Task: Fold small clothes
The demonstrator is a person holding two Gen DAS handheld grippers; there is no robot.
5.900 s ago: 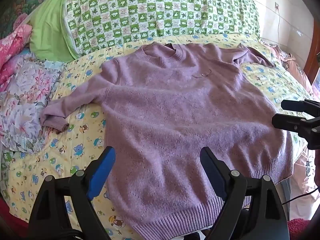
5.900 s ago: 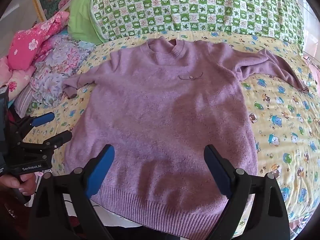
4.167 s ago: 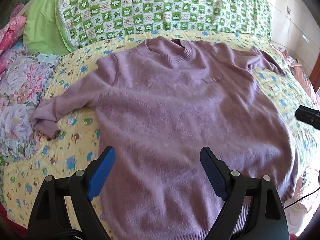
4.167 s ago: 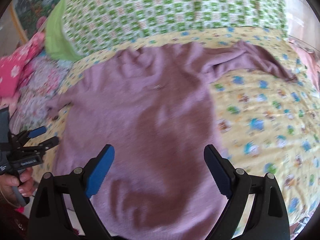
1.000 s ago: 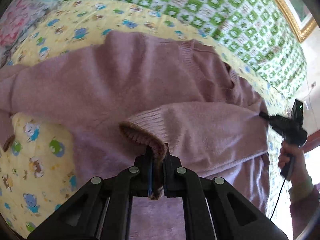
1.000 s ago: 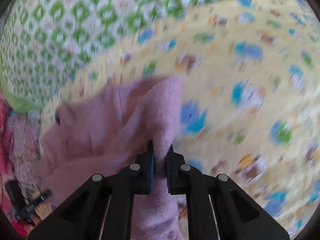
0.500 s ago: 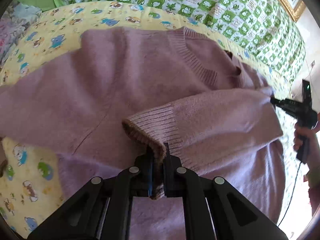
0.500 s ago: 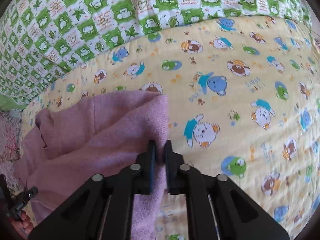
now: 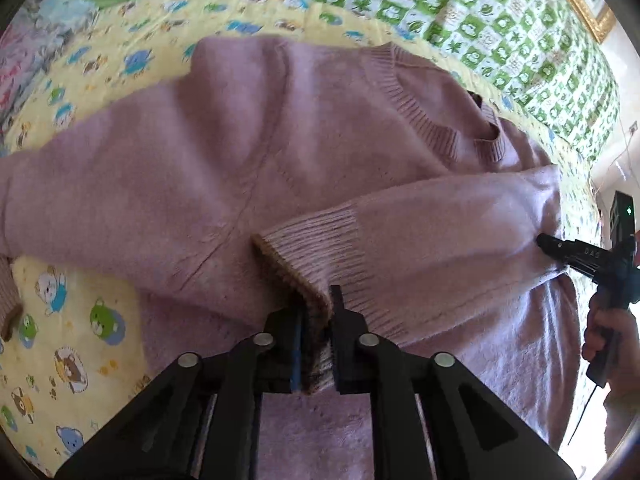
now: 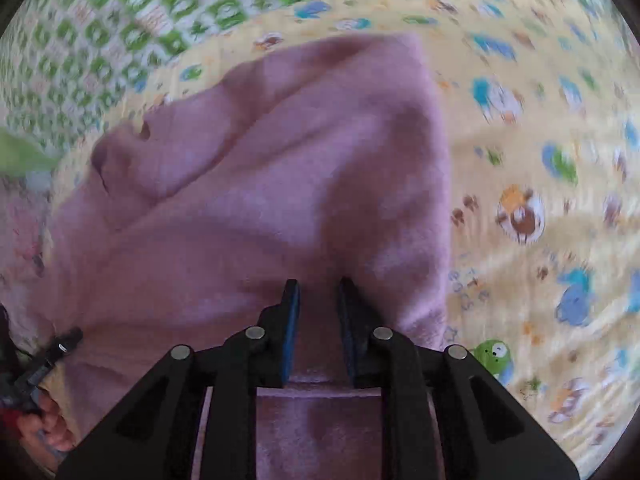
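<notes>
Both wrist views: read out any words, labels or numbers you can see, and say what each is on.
"DAS": faint white letters on the right gripper, whose jaws have just been opening with the sweater between them.
Sheet: printed letters, too blurred to read.
Quilt: writing in its squares, too small to read.

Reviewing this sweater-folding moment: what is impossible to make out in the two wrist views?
- Left wrist view: the sweater hem, hidden behind the left gripper.
- Left wrist view: the far sleeve's cuff, cut off by the frame edge.
- Right wrist view: quilt prints smeared by blur.
</notes>
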